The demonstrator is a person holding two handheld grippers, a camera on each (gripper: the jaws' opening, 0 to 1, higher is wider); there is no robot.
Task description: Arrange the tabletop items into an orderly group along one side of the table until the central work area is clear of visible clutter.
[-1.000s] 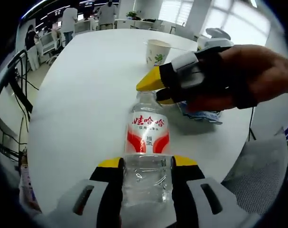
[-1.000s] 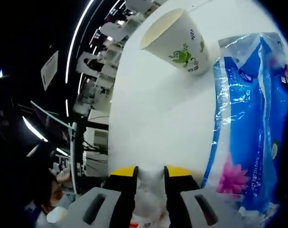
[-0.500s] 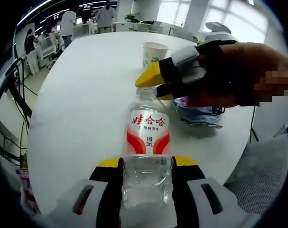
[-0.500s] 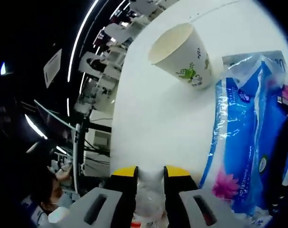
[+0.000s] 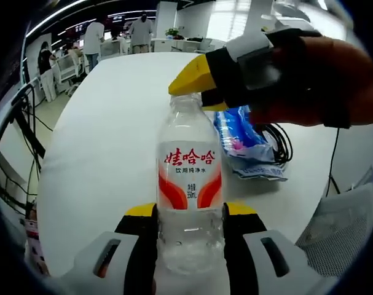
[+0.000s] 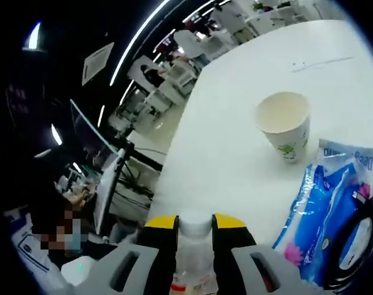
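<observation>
Lifted since a second ago, the clear ribbed water bottle (image 5: 189, 190) now stands upright off the white surface (image 5: 106, 141), my left gripper (image 5: 189, 212) pinching its lower body while my right gripper (image 6: 195, 222) clamps the neck just under the white cap (image 6: 195, 221). Beyond it the crinkly blue tissue pack (image 6: 324, 215), a coiled black cable (image 5: 278, 141) and the paper cup (image 6: 284, 126) sit scattered, so I judge the grouping barely begun

Table (image 5: 106, 141) open left of bottle (image 5: 189, 184); right side blocked: tissue pack (image 5: 241, 144), cable (image 5: 281, 141), probably touching.
</observation>
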